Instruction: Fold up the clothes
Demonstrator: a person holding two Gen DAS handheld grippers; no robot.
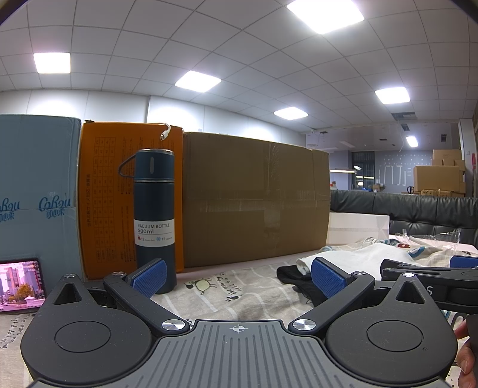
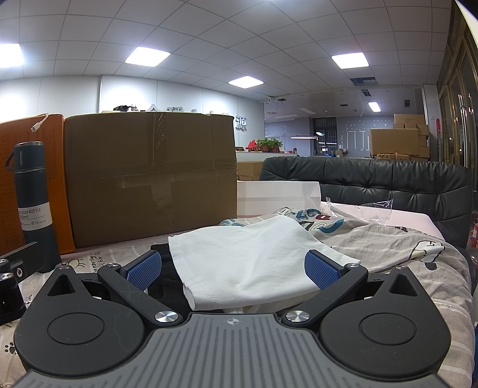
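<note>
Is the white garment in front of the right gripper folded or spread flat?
Folded, loosely: the white garment lies doubled with stacked hem edges, on a black garment. Neither open gripper holds it.

This is an office or storage-like workroom: a white grid ceiling with square light panels, stacked brown cardboard boxes at the far wall, a black padded leather sofa, and a potted green plant on a counter.

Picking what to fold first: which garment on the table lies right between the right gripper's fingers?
The white garment. It lies on top, straight ahead of the open right gripper; the black garment is half under it, the printed one farther back.
</note>
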